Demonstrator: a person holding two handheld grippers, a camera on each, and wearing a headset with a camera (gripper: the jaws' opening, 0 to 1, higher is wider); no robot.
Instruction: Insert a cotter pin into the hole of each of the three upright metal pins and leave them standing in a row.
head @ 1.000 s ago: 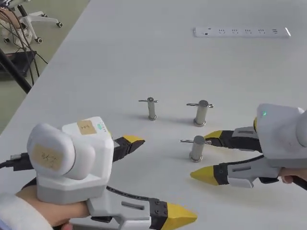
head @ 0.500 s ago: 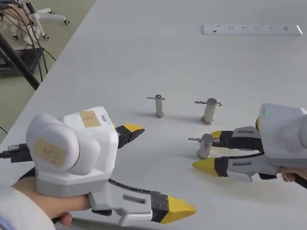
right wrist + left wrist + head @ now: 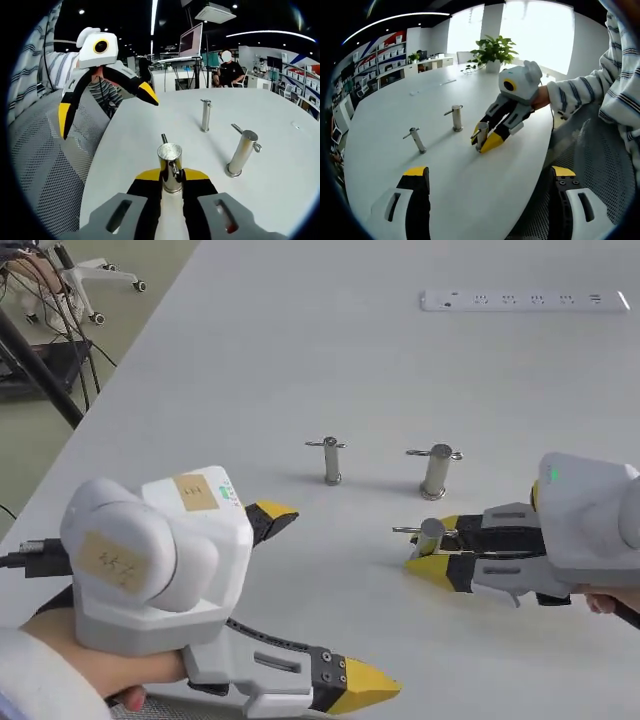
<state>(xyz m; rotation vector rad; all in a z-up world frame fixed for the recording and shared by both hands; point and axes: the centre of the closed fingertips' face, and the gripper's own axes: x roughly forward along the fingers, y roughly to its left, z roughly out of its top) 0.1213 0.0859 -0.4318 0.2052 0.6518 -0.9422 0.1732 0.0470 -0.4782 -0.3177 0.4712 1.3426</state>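
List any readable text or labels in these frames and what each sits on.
Nothing legible.
Top tan sticker on the left gripper: handwriting, too blurred to read.
Front tan sticker on its rounded housing: handwriting, too blurred to read.
Power strip: no readable print.

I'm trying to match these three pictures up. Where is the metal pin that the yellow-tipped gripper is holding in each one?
Head view: the held pin is right of centre, between the right gripper's jaws.
Left gripper view: mid-picture, in the other gripper's jaws.
Right gripper view: bottom centre, between that view's own jaws.
Shared landmark: the neighbouring pin, the upright one closest to it.
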